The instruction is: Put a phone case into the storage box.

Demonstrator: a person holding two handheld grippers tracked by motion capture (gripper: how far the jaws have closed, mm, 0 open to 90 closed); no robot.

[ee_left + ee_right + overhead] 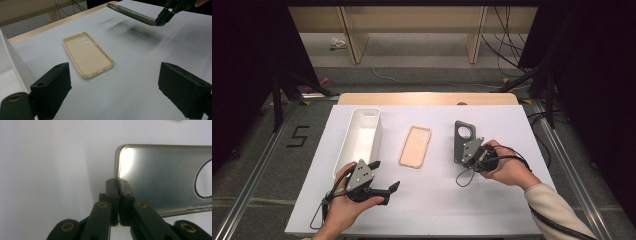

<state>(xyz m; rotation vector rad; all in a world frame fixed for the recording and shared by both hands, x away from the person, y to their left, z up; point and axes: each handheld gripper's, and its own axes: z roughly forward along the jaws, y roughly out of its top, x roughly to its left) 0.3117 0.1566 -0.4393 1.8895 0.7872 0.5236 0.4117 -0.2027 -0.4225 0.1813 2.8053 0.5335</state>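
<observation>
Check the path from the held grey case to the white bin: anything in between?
Yes. The beige phone case lies flat on the table between the grey case, pinched in the right gripper, and the white bin. Held above the table, it could pass over.

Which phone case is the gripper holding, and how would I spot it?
Start at the white table and find the long white bin on its left. Go right past the beige phone case lying flat to the right hand-held gripper. It pinches the dark grey phone case by one corner, clear of the table; this one has a big round camera hole.
</observation>
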